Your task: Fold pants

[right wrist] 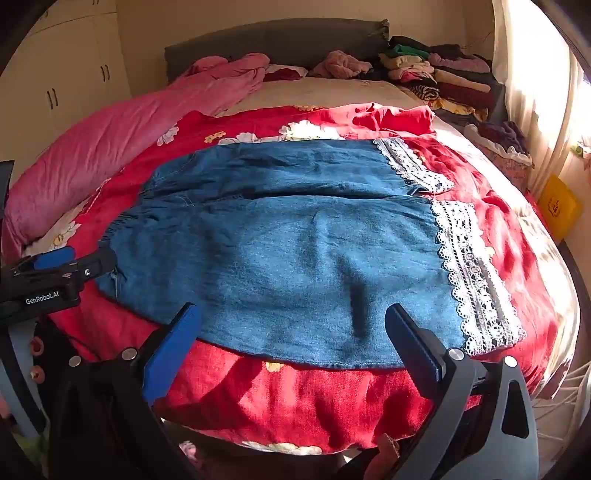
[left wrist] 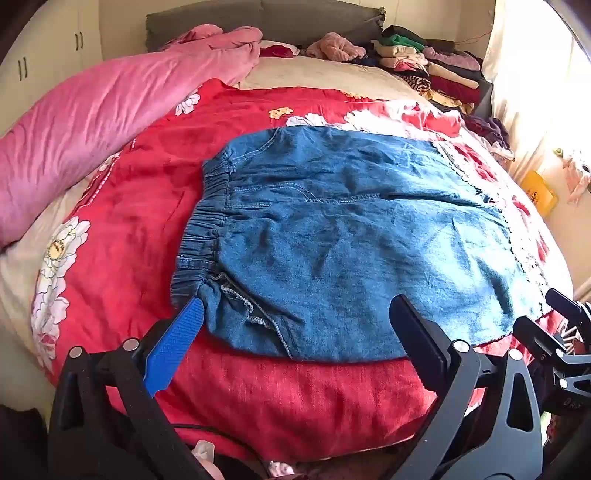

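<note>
Denim pants (left wrist: 351,236) spread flat across a red floral blanket (left wrist: 140,206) on a bed, elastic waistband (left wrist: 201,229) to the left, white lace cuffs (right wrist: 469,266) to the right, both legs lying side by side with the near leg toward the bed's front edge. Left claw (left wrist: 295,328) wide open, hovering over the near edge of the pants by the waistband, blue pad (left wrist: 173,347) just beside the frayed pocket corner, nothing between the jaws but cloth below. Right claw (right wrist: 291,332) likewise wide open, poised over the near hem of the front leg, close to the lace cuff, gripping nothing. From the right wrist view, left claw (right wrist: 55,266) visible at the far left, low beside the waistband end. Pink duvet (left wrist: 92,122) bunched along the left side of the bed, running back to a grey headboard (left wrist: 266,18). Stack of folded clothes (left wrist: 424,62) piled at the far right corner near the headboard. Cream wardrobe (right wrist: 74,66) against the left wall, sunlit curtain (right wrist: 535,74) at right, yellow bag (right wrist: 557,206) below it beside the bed.
</note>
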